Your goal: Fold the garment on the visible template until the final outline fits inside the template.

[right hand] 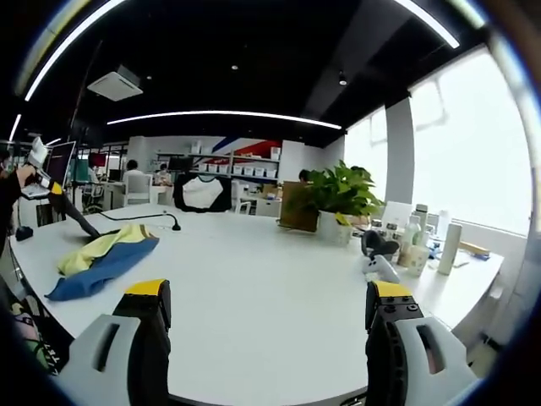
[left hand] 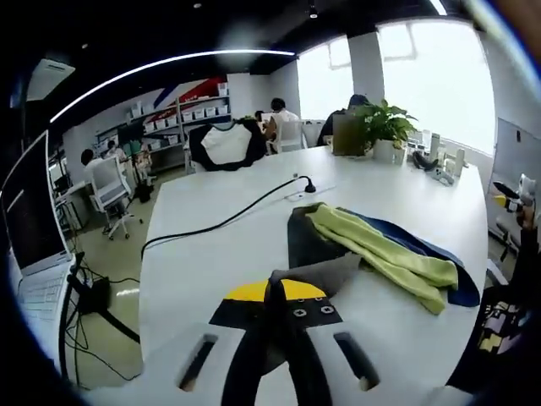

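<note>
Garment [left hand: 372, 245] corner pinched in left gripper [left hand: 283, 309]; right gripper [right hand: 266, 317] gapes.

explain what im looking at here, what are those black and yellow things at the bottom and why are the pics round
Those are two handheld grippers, one in each of a person's hands; no robot arm is involved. Each carries a fisheye camera looking along its jaws, hence the round pictures. In the left gripper view, the left gripper has its black, yellow-tipped jaws shut on a grey flap of the crumpled grey, yellow-green and blue garment lying on the large white table. A black cable runs across the table. In the right gripper view, the right gripper hangs open and empty over the table, with a potted green plant and some bottles beyond.
</note>
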